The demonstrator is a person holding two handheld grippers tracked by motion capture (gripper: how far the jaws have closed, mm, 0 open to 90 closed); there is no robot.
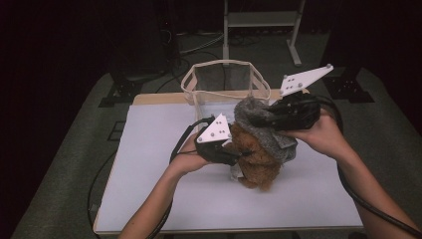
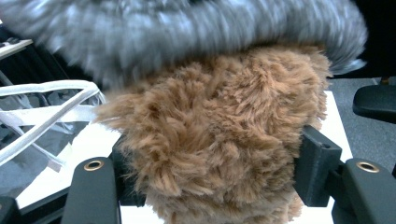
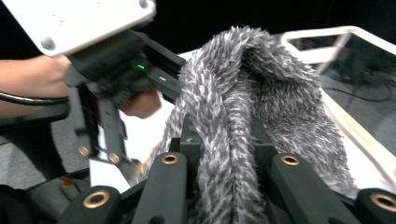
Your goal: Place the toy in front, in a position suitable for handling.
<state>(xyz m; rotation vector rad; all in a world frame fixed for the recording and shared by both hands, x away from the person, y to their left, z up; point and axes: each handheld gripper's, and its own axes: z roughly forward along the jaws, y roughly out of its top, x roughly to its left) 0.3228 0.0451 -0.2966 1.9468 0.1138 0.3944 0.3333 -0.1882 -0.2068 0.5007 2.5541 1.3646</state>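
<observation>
The brown plush toy (image 1: pixel 256 162) stands on the white bench (image 1: pixel 149 189), near its middle and just in front of the mesh basket (image 1: pixel 199 82) at the far edge. A grey furry cloth (image 1: pixel 263 129) drapes over the toy's top and hangs down its right side.

The left tool (image 1: pixel 238 152) is at the toy's left flank. In the left gripper view both pads press into the brown fur (image 2: pixel 215 140), which bulges between them: the left tool is clamped on the toy.

The right tool (image 1: pixel 259 119) is above the toy, at the cloth's upper edge. In the right gripper view a bunched fold of grey cloth (image 3: pixel 224 140) is pinched tightly between the jaws, so the right tool is clenched on the cloth.

Cables trail from both tools off the bench.
</observation>
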